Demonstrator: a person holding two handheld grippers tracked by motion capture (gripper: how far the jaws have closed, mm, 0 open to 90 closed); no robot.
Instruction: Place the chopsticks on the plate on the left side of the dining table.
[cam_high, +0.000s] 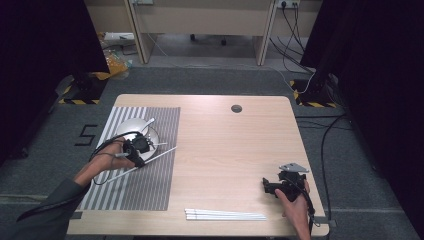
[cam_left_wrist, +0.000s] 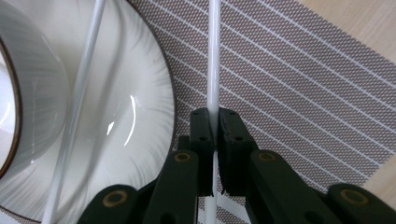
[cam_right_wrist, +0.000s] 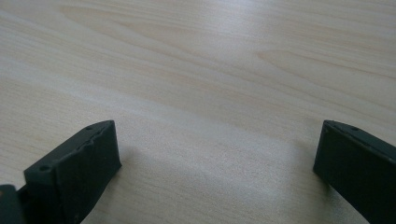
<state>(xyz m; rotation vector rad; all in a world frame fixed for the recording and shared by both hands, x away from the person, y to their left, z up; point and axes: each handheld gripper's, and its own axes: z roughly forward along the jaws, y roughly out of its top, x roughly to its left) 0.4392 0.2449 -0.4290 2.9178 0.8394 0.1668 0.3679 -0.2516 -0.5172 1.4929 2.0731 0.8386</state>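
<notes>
The left tool (cam_high: 137, 150) sits at about nine o'clock of the worktop, held by a hand (cam_high: 111, 155) whose sleeved forearm (cam_high: 50, 205) comes in from seven o'clock. In the left gripper view its two black jaws stand nearly together, pinching a thin white stick between the pads (cam_left_wrist: 201, 135). The right tool (cam_high: 280, 185) sits at about four o'clock, gripped from behind by the right hand (cam_high: 295, 205), the grey three-cornered plate on top. In the right gripper view its jaws stand wide apart, low over the surface, holding nothing.
</notes>
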